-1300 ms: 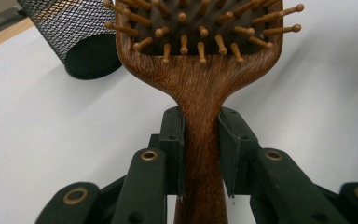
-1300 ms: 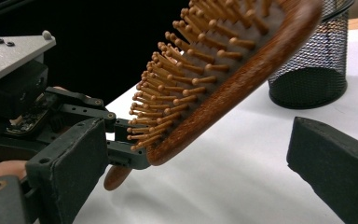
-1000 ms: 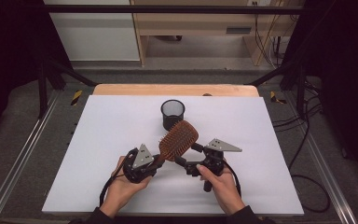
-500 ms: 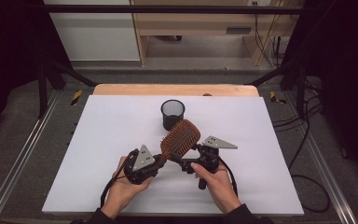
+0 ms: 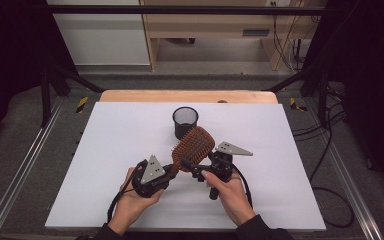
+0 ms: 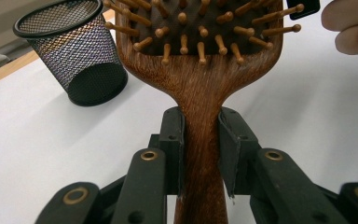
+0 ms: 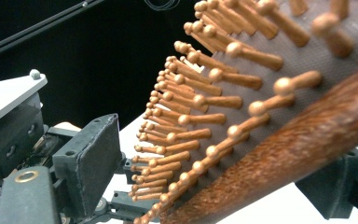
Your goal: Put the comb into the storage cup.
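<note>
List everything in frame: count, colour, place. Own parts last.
hairbrush: 1, brown wood with wooden pins, held above the mat near its middle, handle clamped in the left gripper, head between the right gripper's jaws
mesh cup: 1, black, upright on the mat just beyond the hairbrush
mat: 1, white, covering most of the table
table: 1, light wood, far edge showing beyond the mat
left gripper: 1, black with a grey plate, shut on the hairbrush handle
right gripper: 1, black with a grey plate, jaws have just been closing around the brush head; its left pad stands clear of the pins
hands: 2, entering from the bottom edge, one on each gripper
</note>
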The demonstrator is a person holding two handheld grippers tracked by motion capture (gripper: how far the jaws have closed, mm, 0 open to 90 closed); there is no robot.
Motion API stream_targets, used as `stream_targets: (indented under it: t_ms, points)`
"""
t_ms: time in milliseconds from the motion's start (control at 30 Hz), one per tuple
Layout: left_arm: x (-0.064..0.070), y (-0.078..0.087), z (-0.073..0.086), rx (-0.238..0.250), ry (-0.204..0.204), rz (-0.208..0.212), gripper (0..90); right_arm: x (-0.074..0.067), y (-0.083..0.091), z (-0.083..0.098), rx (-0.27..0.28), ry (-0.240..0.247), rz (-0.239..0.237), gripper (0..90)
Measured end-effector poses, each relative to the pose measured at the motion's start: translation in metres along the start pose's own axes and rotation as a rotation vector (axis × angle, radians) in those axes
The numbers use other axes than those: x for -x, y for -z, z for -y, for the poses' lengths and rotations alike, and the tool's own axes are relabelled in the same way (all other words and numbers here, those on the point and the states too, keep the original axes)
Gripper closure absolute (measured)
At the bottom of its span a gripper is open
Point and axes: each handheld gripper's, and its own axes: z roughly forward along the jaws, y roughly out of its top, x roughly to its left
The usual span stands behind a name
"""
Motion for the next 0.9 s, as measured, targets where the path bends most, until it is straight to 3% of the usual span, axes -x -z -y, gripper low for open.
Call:
stream_targets:
  t_ms: [900]
  points:
    - [-0.003,0.004,-0.001,0.028,0.022,-0.016,72.8,-0.007,-0.005,-0.014,0.022,0.008,0.014,25.4]
